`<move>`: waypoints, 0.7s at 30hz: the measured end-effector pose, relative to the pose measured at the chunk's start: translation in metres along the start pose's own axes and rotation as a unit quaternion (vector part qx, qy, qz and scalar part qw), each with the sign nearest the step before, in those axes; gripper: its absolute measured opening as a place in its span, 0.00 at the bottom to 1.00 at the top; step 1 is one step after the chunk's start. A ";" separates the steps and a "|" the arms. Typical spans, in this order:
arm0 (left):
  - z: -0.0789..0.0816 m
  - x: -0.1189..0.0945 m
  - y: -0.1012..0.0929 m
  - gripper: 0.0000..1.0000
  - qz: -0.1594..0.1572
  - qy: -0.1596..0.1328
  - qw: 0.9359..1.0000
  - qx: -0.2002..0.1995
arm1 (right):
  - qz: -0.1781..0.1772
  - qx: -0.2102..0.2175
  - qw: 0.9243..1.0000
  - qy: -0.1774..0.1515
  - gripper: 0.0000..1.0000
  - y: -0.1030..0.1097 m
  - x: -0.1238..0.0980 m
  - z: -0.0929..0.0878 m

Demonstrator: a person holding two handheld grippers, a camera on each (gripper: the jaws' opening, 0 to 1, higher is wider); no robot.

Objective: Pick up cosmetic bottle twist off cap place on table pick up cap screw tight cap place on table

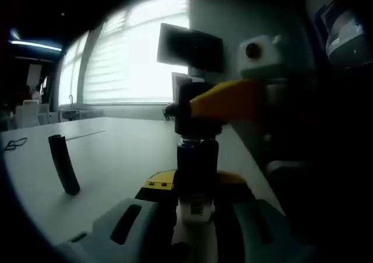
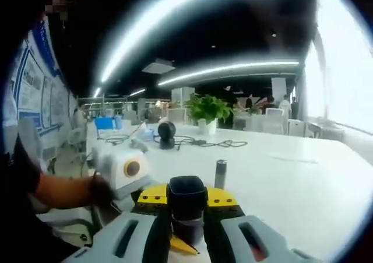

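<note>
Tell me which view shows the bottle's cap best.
Left gripper view: the black cap appears side-on atop the bottle, between yellow jaws. The right gripper view shows the cap end-on, held between its jaws, bottle body hidden.

Open-plan office: long white tables (image 2: 303, 175), ceiling strip lights (image 2: 233, 69), potted plant (image 2: 205, 108), wall monitor (image 1: 189, 47), window blinds (image 1: 131, 59).

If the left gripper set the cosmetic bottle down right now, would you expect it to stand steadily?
Probably not very. The cosmetic bottle looks tall and narrow, so a nudge could tip it. On its side, its round body might roll across the smooth white table. The black cap makes it slightly top-heavy.
</note>
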State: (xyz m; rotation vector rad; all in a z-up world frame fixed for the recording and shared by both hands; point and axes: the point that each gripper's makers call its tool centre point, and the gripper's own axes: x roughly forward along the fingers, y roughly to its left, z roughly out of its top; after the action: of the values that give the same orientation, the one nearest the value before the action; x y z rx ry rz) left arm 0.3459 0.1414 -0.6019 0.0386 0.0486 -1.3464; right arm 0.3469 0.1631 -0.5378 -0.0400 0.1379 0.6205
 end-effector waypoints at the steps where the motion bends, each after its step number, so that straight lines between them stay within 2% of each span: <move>1: 0.000 0.000 -0.001 0.14 0.000 0.000 1.000 0.000 | -0.010 0.002 1.000 0.000 0.15 0.000 0.000 0.000; 7: 0.000 0.000 0.000 0.14 0.001 0.000 1.000 0.000 | -0.068 0.001 0.998 0.001 0.15 -0.002 -0.002 0.000; 11: 0.001 0.000 -0.003 0.14 0.001 0.000 1.000 0.002 | -0.082 0.010 0.997 -0.004 0.15 -0.003 -0.003 0.000; 14: 0.001 0.000 -0.004 0.14 0.000 0.000 1.000 0.000 | -0.076 0.012 0.997 -0.004 0.15 -0.003 -0.003 0.000; 19: 0.001 0.000 -0.005 0.14 0.000 -0.001 1.000 0.000 | -0.045 0.029 0.999 -0.011 0.16 -0.003 -0.003 0.000; 21: 0.001 0.000 -0.006 0.14 -0.001 -0.001 1.000 0.001 | -0.033 0.028 0.999 -0.029 0.23 -0.002 -0.004 0.007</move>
State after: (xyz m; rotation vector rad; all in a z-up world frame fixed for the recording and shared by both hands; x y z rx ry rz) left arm 0.3403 0.1402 -0.6007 0.0384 0.0464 -1.3478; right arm 0.3461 0.1595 -0.5308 0.0278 0.0970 0.5509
